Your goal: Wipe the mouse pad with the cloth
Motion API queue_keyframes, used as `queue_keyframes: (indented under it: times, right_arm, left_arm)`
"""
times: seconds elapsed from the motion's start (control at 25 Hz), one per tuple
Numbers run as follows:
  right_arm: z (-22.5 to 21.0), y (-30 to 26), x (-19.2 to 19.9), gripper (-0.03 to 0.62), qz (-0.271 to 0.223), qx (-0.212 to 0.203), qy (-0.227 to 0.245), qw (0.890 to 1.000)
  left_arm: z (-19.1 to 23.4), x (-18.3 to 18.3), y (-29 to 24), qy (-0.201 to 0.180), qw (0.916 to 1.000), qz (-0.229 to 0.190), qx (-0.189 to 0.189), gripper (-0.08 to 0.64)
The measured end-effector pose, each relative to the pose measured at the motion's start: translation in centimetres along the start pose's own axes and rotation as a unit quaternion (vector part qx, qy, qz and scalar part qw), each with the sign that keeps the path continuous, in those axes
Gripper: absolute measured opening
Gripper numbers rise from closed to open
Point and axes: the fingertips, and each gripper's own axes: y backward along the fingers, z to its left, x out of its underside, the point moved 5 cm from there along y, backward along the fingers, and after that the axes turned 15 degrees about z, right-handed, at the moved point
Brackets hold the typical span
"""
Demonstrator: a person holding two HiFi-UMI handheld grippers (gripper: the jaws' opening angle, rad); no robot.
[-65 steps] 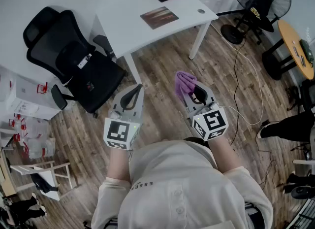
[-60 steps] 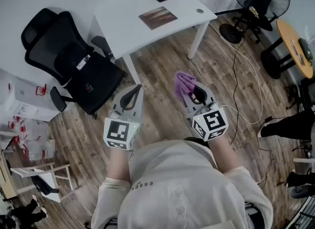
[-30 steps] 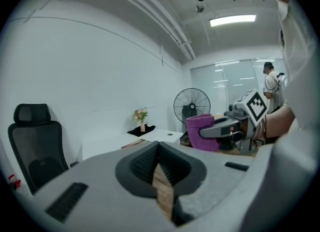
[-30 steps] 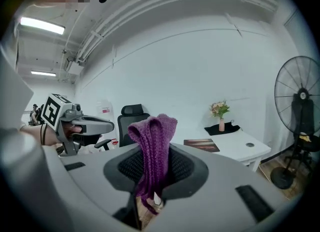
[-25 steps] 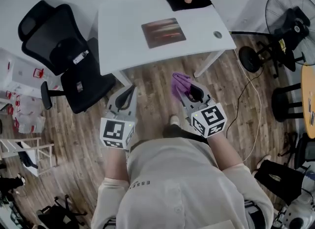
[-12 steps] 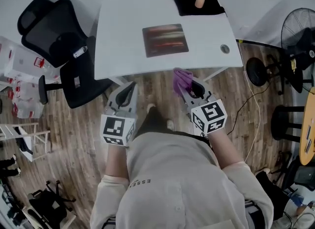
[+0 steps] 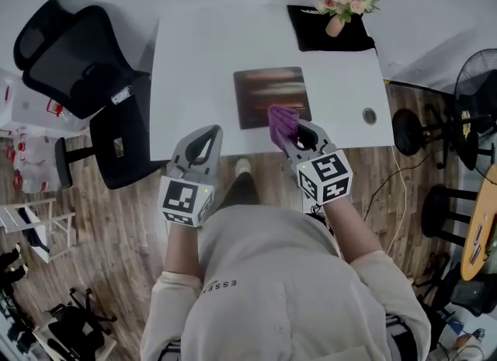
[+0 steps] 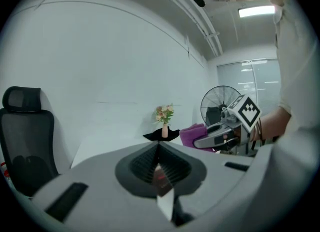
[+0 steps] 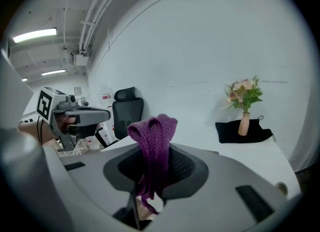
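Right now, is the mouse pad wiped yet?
Not yet, it seems. Done: the cloth is clamped in the right gripper. In hand: it hangs at the near edge of the pad; touching or not, I cannot tell. Left: the wiping itself. The left gripper is shut and empty.

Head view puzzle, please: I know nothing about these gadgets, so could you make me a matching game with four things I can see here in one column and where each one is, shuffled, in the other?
Things
1. purple knitted cloth
2. dark rectangular mouse pad
3. pink vase of flowers
4. black office chair

Places
A. on the floor beside the left end of the white desk
B. clamped in the right gripper
C. on a black mat at the desk's far right corner
D. flat on the desk, near its front edge

Pairs: 1-B, 2-D, 3-C, 4-A
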Motion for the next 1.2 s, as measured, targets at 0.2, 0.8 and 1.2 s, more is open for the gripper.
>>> queue_keyframes:
  times: [0.2, 0.8, 1.2]
  right_arm:
    - [-2.1, -6.9, -2.8, 0.105, 0.043, -0.018, -0.003, 0.999]
    - [-3.3, -22.9, -5.0, 0.106, 0.175, -0.071, -0.021, 0.982]
    - [-4.3, -27.7, -4.1, 0.107, 0.238, -0.115, 0.008, 0.964]
  left_arm:
    - [5.4, -0.3, -4.8, 0.004, 0.9997, 0.004, 0.024, 0.0]
    - [14.2, 1.7, -11.1, 0.026, 0.9978, 0.04, 0.047, 0.0]
    - [14.8, 1.1, -12.7, 0.038, 0.9978, 0.045, 0.03, 0.0]
